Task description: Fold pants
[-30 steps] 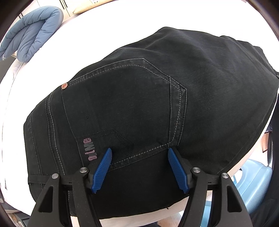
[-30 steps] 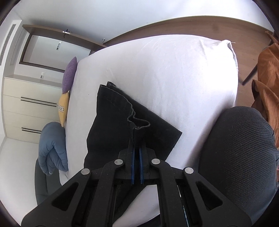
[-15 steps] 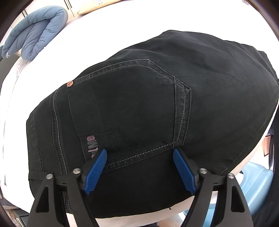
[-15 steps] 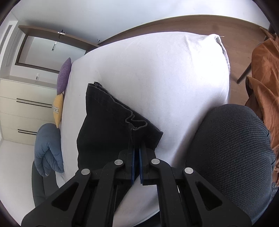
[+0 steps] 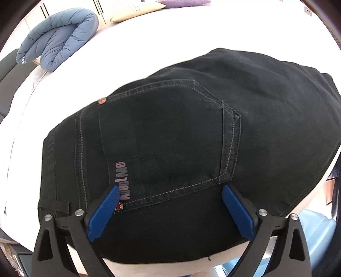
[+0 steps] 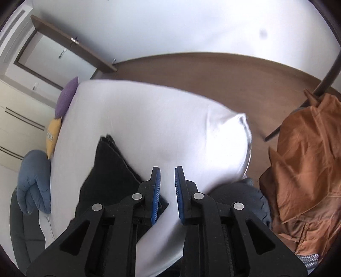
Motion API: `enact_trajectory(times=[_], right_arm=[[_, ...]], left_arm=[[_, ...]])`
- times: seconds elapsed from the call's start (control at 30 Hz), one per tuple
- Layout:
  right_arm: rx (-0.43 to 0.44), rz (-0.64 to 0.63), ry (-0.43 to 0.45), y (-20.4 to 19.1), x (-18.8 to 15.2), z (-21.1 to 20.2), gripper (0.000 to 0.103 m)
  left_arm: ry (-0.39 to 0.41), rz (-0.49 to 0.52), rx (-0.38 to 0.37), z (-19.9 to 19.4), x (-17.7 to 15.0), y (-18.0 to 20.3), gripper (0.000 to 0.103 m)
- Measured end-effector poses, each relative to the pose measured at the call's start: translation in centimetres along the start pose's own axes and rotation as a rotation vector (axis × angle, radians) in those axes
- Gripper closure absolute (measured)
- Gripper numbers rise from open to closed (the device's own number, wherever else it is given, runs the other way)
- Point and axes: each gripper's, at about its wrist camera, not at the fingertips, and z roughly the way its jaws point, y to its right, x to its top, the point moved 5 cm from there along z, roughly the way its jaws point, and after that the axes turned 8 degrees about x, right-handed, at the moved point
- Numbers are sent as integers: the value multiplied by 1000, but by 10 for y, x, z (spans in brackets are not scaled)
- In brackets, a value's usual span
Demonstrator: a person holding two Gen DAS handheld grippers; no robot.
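Black pants [image 5: 181,136] lie folded on the white bed [image 5: 149,34], back pocket and pink lettering facing up. My left gripper [image 5: 170,189] is wide open just above the waistband end, holding nothing. In the right wrist view the folded pants [image 6: 106,176] lie left of and below my right gripper [image 6: 167,170], which is open, empty and lifted above the bed [image 6: 159,127].
A blue padded jacket [image 5: 57,40] lies at the bed's far left edge, with beige and purple cushions [image 5: 136,9] beyond. An orange garment [image 6: 302,170] hangs on the right. A dark grey chair seat [image 6: 240,196] is near the bed's corner. Brown floor [image 6: 213,74] lies beyond.
My right gripper has let go of the pants' edge, opened, and lifted up and away. My left gripper has drawn back slightly toward the waistband, still open.
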Motion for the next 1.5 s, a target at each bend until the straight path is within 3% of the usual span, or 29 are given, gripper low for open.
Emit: enact_trajectory(times=[0.1, 0.17, 0.23, 0.33, 0.4, 0.5, 0.63, 0.7, 0.87, 0.97, 1.07, 1.1, 1.13, 1.2, 1.27, 1.37, 1.43, 1.5], right_arm=[[98, -164, -73, -51, -12, 0, 89], [221, -220, -179, -88, -38, 18, 90], [311, -266, -296, -124, -72, 47, 95], [408, -325, -462, -175, -128, 96, 96], [458, -340, -561, -200, -158, 128, 96], [489, -336, -677, -225, -190, 176, 96], [391, -317, -713, -208, -187, 230, 96], [360, -262, -674, -184, -162, 247, 103], [350, -131, -479, -118, -69, 243, 103], [335, -77, -373, -83, -21, 227, 103], [310, -22, -252, -61, 20, 207, 103], [300, 11, -220, -53, 29, 202, 103], [224, 17, -172, -45, 38, 192, 103], [206, -5, -141, -51, 41, 176, 103], [324, -31, -173, -81, 20, 163, 103], [556, -119, -323, -153, -64, 155, 103], [624, -161, -462, -193, -139, 167, 103], [596, -187, -600, -209, -200, 194, 103]], left_arm=[[27, -6, -2, -19, 4, 3, 27], [45, -12, -18, -32, 10, 8, 42], [70, -9, -49, -47, 23, 20, 78], [100, 5, -113, -65, 47, 43, 89], [110, -21, -233, -71, 69, 64, 96], [92, -41, -360, -58, 97, 98, 97], [17, -65, -460, -12, 130, 142, 99], [-14, -62, -445, 11, 141, 154, 99], [-15, -118, -484, 24, 144, 141, 98], [-4, -158, -468, 27, 135, 115, 98], [-2, -262, -450, 33, 112, 69, 98], [-7, -306, -442, 36, 103, 51, 98], [-10, -336, -432, 38, 98, 38, 98], [-1, -382, -402, 32, 85, 16, 99], [30, -400, -413, 17, 80, 15, 103], [92, -362, -493, -13, 92, 53, 103], [118, -302, -523, -28, 94, 93, 103], [97, -286, -580, -28, 83, 128, 102]])
